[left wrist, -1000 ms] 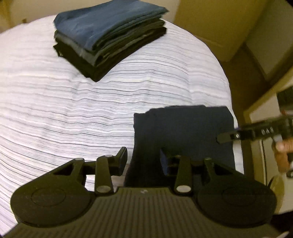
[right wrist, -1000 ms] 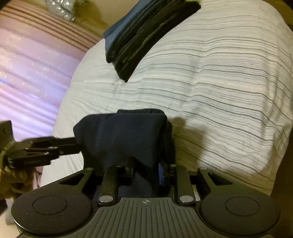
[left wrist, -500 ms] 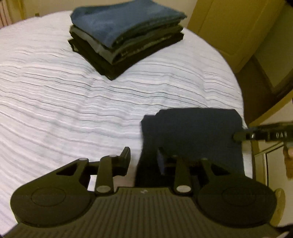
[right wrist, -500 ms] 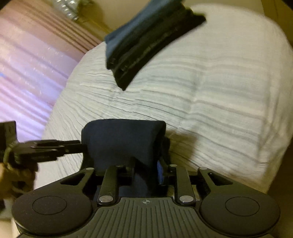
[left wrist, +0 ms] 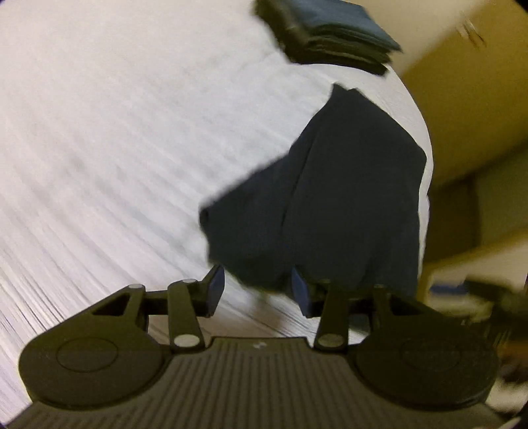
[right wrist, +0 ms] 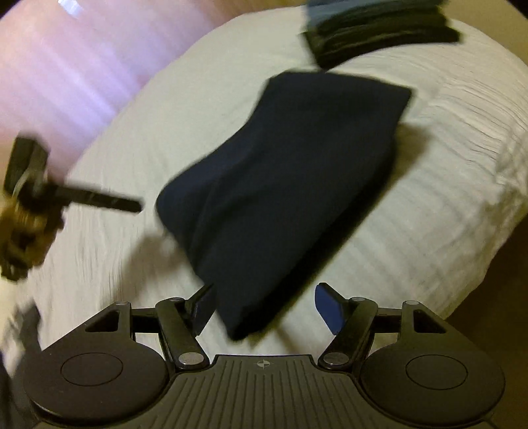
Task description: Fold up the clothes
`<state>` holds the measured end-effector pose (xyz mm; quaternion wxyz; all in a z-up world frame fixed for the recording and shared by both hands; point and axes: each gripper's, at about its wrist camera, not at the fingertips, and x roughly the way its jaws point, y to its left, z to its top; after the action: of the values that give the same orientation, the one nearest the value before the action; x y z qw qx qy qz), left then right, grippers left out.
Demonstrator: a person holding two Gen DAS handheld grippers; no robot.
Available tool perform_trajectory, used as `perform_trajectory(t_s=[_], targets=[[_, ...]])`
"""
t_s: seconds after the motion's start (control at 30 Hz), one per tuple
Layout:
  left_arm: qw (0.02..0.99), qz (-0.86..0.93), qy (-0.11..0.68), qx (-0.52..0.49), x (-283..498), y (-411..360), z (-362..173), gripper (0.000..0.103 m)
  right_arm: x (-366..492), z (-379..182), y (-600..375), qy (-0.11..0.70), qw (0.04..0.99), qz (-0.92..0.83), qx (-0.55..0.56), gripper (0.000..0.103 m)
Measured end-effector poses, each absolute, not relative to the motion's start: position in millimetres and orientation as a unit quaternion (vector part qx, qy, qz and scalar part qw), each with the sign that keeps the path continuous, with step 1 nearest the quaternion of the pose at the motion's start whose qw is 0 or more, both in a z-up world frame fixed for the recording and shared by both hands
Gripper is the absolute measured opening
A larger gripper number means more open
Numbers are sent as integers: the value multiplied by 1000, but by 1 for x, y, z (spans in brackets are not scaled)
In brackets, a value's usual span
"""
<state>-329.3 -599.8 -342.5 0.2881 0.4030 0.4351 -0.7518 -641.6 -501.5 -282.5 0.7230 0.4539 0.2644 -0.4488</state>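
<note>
Seen from the left wrist, blurred by motion: pale striped bedding (left wrist: 115, 138) across the left and middle of the frame, then the left gripper (left wrist: 257, 293) at bottom centre, jaws spread wide, blue pads bare, nothing held between them. Just right of centre, the dark navy garment (left wrist: 330, 198), bunched and peaked, its lower edge hanging down beside the right-hand pad; touching or merely in front of it, cannot tell. At top right, the stack of folded clothes (left wrist: 330, 29), well apart from the loose piece, with a tan cabinet (left wrist: 462, 99) beyond the bed edge. From the right wrist, left to right: a pinkish curtain (right wrist: 66, 72) at upper left, the other tool's arm blurred at mid left, then the garment (right wrist: 287, 178) filling the centre as a slanted folded slab, its near corner dropping between the fingers of the right gripper (right wrist: 267, 307). Jaws there wide apart too, cloth hanging in the gap but clamped by neither pad. Stack (right wrist: 379, 29) again at the top edge, right of centre. Judged as the hand-off stage: bundle loose, likely bound for the stack. To do it well: slow down first, since the blur suggests haste; close on the near folded edge through all layers rather than a single ply; grip both near corners evenly so the fold stays square; lift low, carry flat, set down aligned with the stack's edges; release only once the weight rests fully.
</note>
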Motion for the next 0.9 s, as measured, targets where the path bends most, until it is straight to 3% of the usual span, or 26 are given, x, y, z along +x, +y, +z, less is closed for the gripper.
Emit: perform_trajectory(t_s=[0.17, 0.33, 0.5, 0.53, 0.57, 0.6, 0.77, 0.9], targets=[[277, -814, 276, 429, -352, -570, -349, 36, -611, -286, -477, 272, 734, -441, 438, 70], [182, -846, 141, 481, -365, -559, -361, 15, -605, -307, -465, 254, 713, -462, 462, 70], [132, -857, 55, 496, -366, -561, -359, 4, -595, -333, -469, 243, 699, -477, 474, 68], [134, -857, 38, 495, -364, -563, -354, 4, -597, -337, -471, 236, 690, -486, 481, 55], [139, -859, 37, 492, -362, -568, -350, 4, -598, -340, -473, 230, 681, -495, 488, 14], [145, -860, 42, 487, -361, -574, -348, 4, -600, -342, -473, 228, 677, -499, 491, 8], [133, -854, 35, 502, -360, -575, -356, 4, -600, -343, -475, 243, 674, -508, 478, 6], [162, -844, 98, 503, -352, -590, -367, 5, -618, -347, -473, 238, 643, -524, 506, 0]])
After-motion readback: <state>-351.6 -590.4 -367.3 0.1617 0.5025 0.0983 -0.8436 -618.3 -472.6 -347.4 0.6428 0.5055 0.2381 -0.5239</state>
